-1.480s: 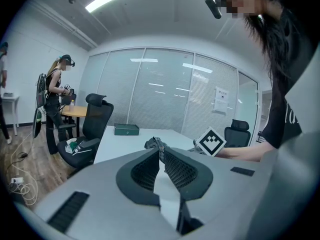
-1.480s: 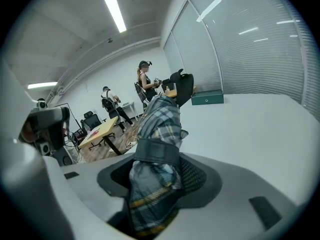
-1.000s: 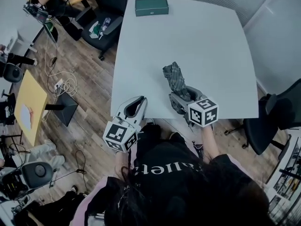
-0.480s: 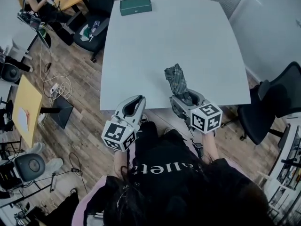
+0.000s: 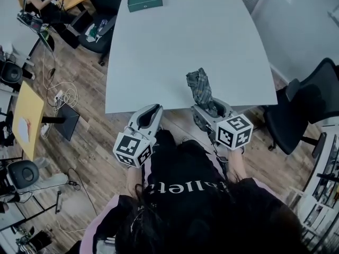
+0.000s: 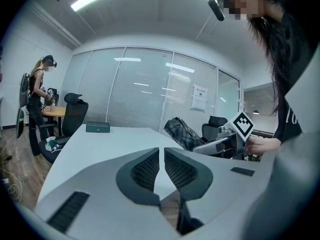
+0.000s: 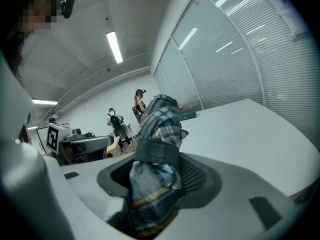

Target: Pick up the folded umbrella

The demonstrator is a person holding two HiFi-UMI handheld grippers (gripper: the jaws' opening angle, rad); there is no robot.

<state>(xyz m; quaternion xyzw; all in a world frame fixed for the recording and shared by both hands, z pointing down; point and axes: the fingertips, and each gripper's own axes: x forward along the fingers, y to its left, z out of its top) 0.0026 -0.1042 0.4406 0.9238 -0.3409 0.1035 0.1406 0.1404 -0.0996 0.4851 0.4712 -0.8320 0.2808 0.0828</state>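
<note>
1. The right hand-held gripper (image 5: 207, 109) is clamped on the folded umbrella (image 5: 199, 86). In the right gripper view the plaid fabric (image 7: 157, 129) fills the space between the jaws, and the strap band sits just ahead of the pads.
2. The umbrella's long axis runs along the line the gripper points, away from me. Its far end stands over the near edge of the counter (image 5: 185, 41). I judge it lifted clear of the surface.
3. The left hand-held gripper (image 5: 152, 111) is beside the right one, apart from the umbrella. Its jaws are drawn to a thin slit with nothing between them (image 6: 161, 151).
4. The right hand is the only one on the umbrella, so any further lift depends on it.
5. Writing:
   - The green box (image 5: 144, 0) at the far edge shows a small mark, too small to read.
   - The shirt lettering is not legible to me.
   - The marker cubes carry patterns only.
</note>
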